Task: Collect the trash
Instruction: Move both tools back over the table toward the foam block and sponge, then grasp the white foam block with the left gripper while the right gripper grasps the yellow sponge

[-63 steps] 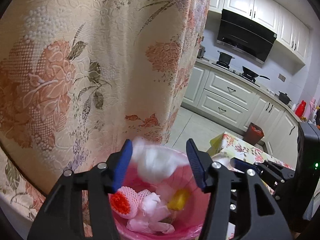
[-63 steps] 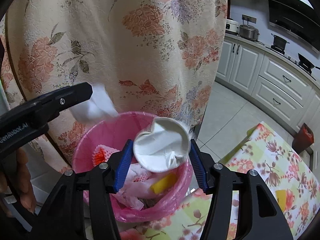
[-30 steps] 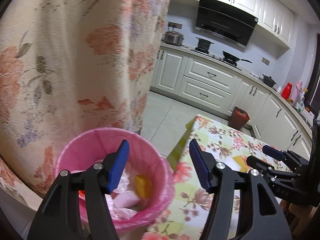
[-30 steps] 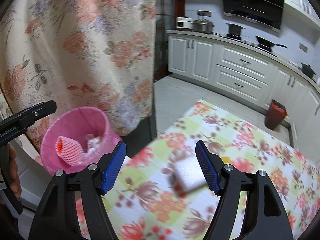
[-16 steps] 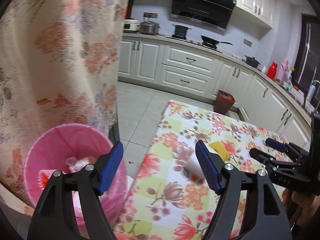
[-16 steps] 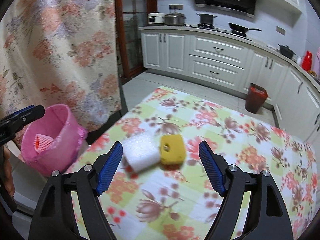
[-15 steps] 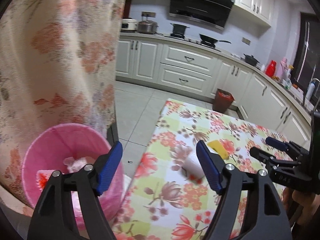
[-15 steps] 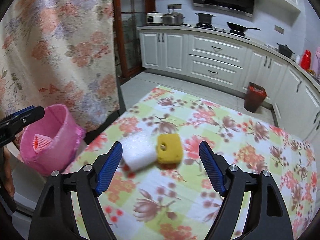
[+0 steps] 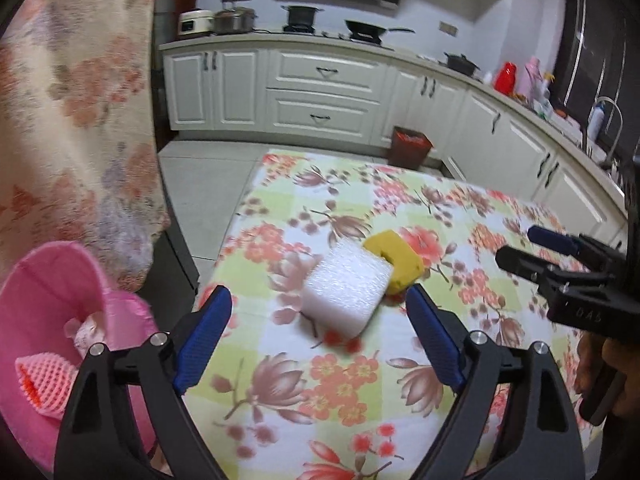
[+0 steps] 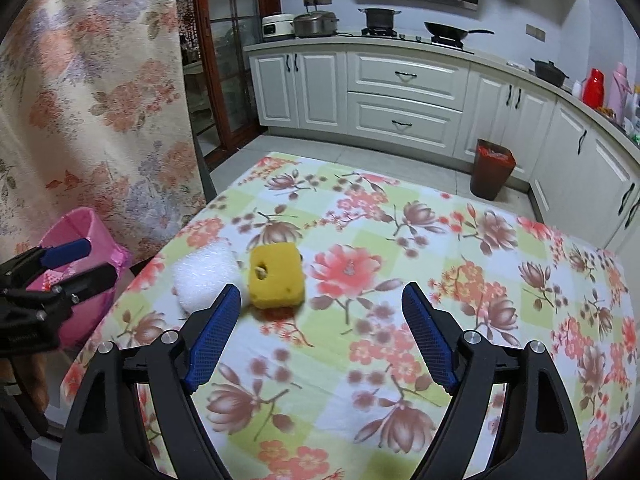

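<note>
A white foam block and a yellow sponge lie side by side, touching, on the floral tablecloth. My left gripper hovers just short of the foam block, its jaws still opening, nothing between them. My right gripper hangs over the cloth, the sponge just ahead of its left finger; its jaws are opening too and hold nothing. The pink-lined bin with trash in it stands off the table's left edge.
A floral curtain hangs at the left, behind the bin. White kitchen cabinets run along the back and right. A small red-brown bin stands on the tiled floor beyond the table.
Both grippers swung from over the pink bin to the table and dropped lower. The crumpled white trash they held is no longer between the fingers, and both pairs of jaws stand wider.
</note>
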